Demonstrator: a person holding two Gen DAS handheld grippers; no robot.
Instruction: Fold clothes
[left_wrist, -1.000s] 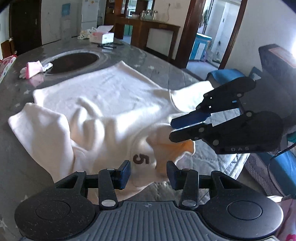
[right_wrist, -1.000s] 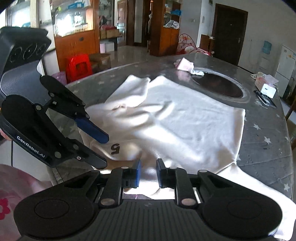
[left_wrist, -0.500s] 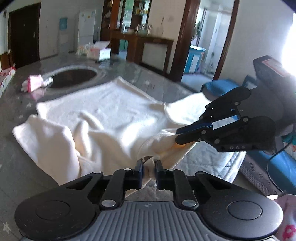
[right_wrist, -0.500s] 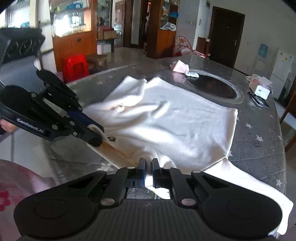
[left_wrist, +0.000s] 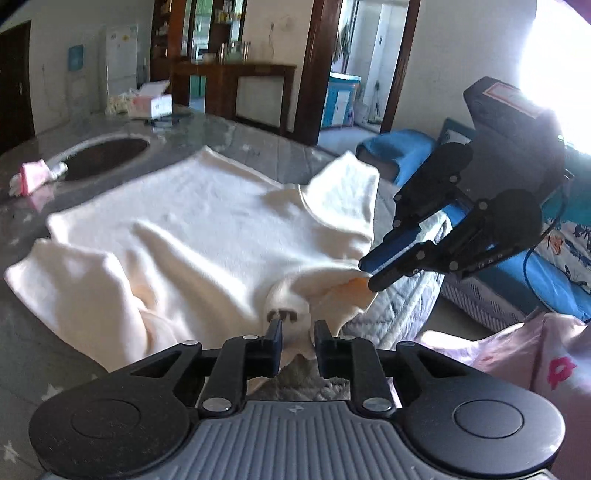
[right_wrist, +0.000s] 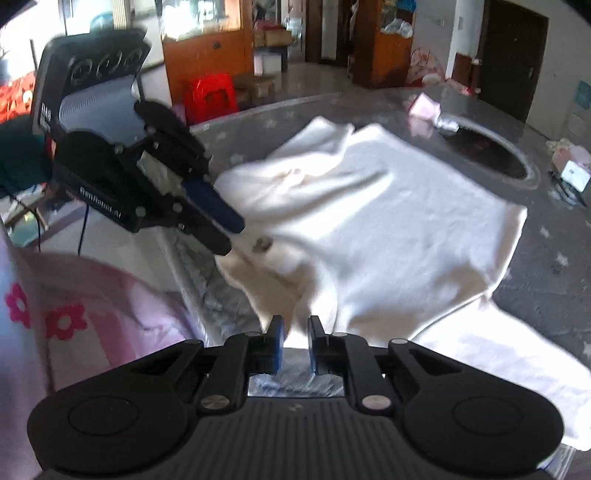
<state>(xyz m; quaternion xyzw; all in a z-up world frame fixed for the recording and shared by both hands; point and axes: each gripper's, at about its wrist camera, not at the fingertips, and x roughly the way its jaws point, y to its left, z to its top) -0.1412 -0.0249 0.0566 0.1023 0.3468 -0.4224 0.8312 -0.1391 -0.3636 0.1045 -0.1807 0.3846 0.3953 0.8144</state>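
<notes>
Both grippers pinch shirt (left_wrist: 207, 229) near edge | L gripper (left_wrist: 297, 332) | R gripper (right_wrist: 295, 334)

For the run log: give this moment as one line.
phase: lifting near edge | left tool: gripping white garment, jaws opening | right tool: gripping same edge, jaws opening | table: garment mostly flat

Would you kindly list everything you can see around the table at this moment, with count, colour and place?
garment: one, cream-white, spread on the table, near edge lifted.
table: one, grey with pale stars, dark round inset.
pink cloth: one, beside the inset.
tissue box: one, white and pink, far side of table.
red stool: one, on the floor.
wooden cabinets: brown, along the walls.
fridge: one, white, far wall.
left gripper: black, cloth between its opening jaws.
right gripper: black, cloth between its opening jaws.
</notes>
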